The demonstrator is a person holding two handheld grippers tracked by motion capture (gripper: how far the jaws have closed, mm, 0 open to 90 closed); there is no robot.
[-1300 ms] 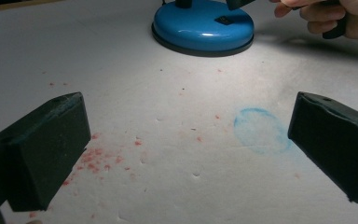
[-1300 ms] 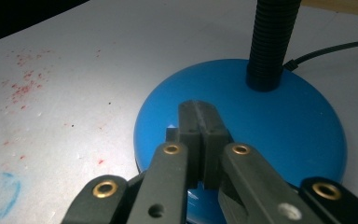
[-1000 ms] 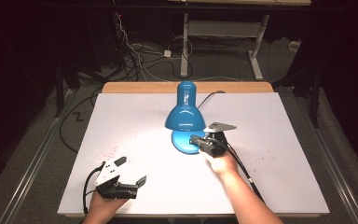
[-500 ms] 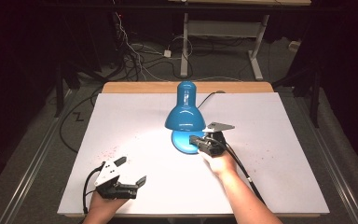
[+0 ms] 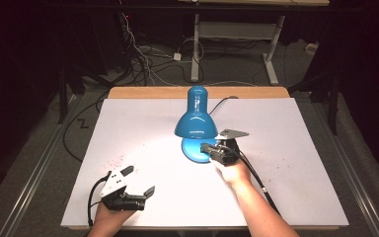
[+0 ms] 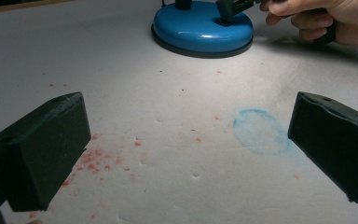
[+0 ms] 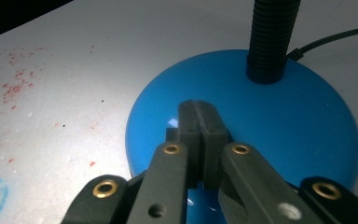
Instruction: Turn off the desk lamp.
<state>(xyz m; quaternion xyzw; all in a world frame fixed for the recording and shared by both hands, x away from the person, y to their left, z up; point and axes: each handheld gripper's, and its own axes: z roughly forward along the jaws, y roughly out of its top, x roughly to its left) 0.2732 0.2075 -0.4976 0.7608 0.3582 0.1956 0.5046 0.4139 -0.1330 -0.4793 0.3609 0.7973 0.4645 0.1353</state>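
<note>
A blue desk lamp stands lit at the middle of the white table, its shade (image 5: 195,123) bent over its round base (image 5: 193,150). My right gripper (image 5: 208,148) is shut with nothing between its jaws. Its tips rest on the near part of the base (image 7: 284,121), in front of the black ribbed neck (image 7: 270,37). In the left gripper view the same base (image 6: 200,28) lies far ahead, with the right gripper's tip (image 6: 228,9) on it. My left gripper (image 5: 138,181) stands open near the front left, its jaws wide apart above the bare tabletop (image 6: 186,149).
The lamp's black cable (image 7: 335,37) runs off behind the base toward the table's back edge. Red specks (image 6: 95,161) and a faint blue ring (image 6: 260,130) mark the white sheet. A wooden strip (image 5: 143,93) borders the back; cables and desk legs lie on the dark floor beyond.
</note>
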